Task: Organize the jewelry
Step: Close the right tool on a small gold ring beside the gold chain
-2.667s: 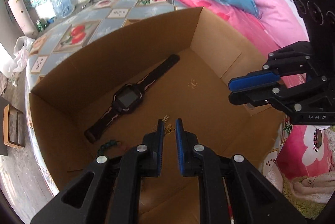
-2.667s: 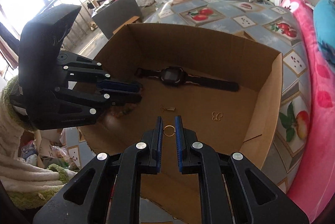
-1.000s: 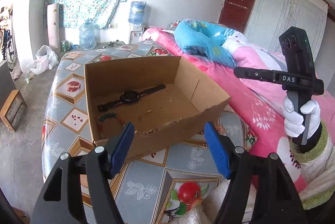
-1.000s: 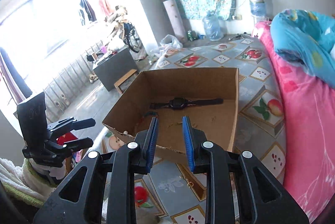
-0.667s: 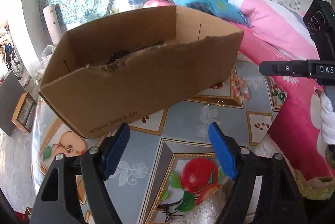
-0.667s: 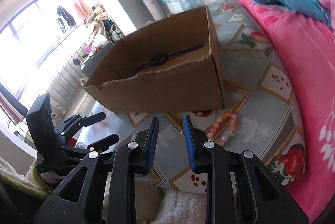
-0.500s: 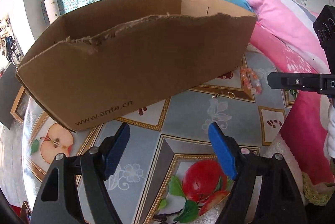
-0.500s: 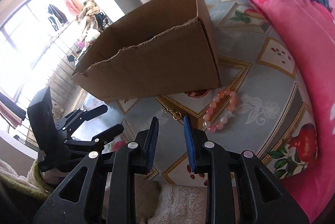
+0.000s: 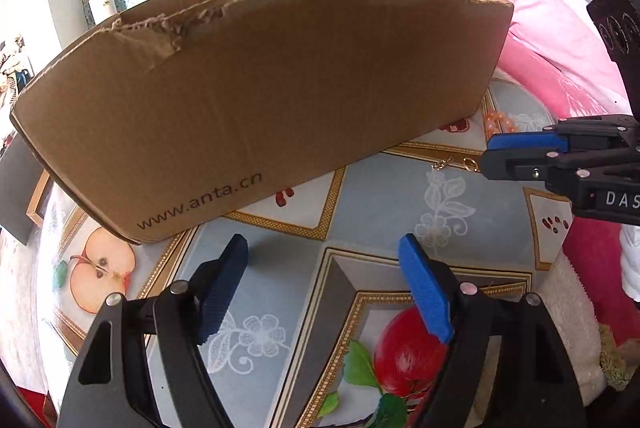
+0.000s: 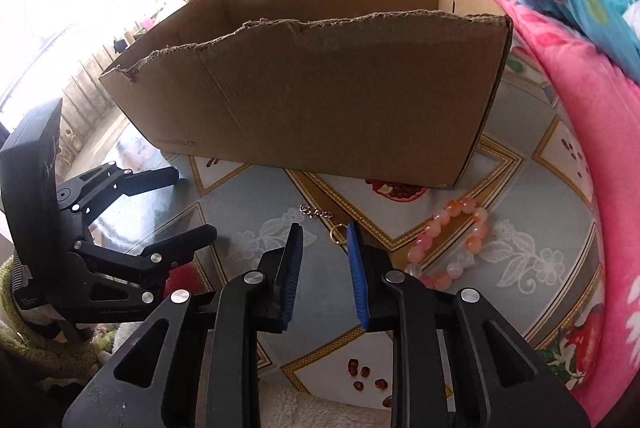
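Note:
A small gold ring point(image 10: 338, 233) lies on the fruit-print tablecloth point(image 10: 520, 212), right in front of the tips of my right gripper point(image 10: 325, 230). That gripper's jaws are narrow and closing, and the pads touch nothing. Beside the ring lie a short gold chain piece point(image 10: 316, 213) and a pink bead bracelet point(image 10: 452, 240). Behind them stands the cardboard box point(image 10: 340, 88). In the left wrist view the ring point(image 9: 471, 163) sits just off the right gripper point(image 9: 487, 153). My left gripper point(image 9: 322, 244) hovers wide open over the cloth, holding nothing.
The box's torn front wall point(image 9: 280, 88) hides what is inside it. A pink blanket point(image 10: 580, 100) borders the cloth on the right. A white fluffy towel point(image 9: 568, 308) lies at the near edge. The left gripper point(image 10: 192, 202) stands left of the right one.
Both grippers have dropped from above the box to the cloth in front of it. The left jaws have spread wider. The right gripper has come down to the gold ring.

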A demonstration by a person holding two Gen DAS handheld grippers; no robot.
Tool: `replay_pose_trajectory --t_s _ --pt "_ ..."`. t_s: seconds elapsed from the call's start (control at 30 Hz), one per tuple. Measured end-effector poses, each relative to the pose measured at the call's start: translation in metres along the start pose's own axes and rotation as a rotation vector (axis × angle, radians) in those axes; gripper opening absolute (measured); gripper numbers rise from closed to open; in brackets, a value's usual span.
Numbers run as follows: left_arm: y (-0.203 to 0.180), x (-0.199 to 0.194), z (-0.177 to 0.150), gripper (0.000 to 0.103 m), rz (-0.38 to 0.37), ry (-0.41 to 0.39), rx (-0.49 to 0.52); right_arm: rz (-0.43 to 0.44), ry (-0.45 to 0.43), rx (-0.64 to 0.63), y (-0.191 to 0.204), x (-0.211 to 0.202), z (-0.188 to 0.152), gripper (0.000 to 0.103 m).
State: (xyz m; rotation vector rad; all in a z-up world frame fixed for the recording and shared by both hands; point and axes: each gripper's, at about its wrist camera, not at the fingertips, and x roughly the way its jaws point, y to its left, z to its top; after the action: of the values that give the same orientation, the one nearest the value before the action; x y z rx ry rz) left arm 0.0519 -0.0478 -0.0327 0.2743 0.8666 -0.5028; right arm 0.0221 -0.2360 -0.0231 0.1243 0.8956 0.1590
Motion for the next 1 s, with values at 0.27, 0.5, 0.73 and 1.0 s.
replay_pose_trajectory --t_s 0.27,0.5,0.73,1.0 --pt "0.0 -0.002 0.0 0.078 0.0 -0.012 0.003 -0.038 0.03 -0.02 0.0 0.018 0.001 0.012" --pt "-0.001 -0.002 0.001 0.079 0.003 -0.021 0.001 -0.04 0.034 -0.01 0.004 0.017 -0.001 0.009" --pt "0.001 -0.003 0.001 0.079 0.002 -0.031 0.004 0.026 0.056 0.072 0.001 0.013 -0.006 0.008" --pt "0.008 -0.008 -0.005 0.079 0.007 -0.038 -0.007 0.13 0.071 0.136 0.013 0.021 -0.005 0.008"
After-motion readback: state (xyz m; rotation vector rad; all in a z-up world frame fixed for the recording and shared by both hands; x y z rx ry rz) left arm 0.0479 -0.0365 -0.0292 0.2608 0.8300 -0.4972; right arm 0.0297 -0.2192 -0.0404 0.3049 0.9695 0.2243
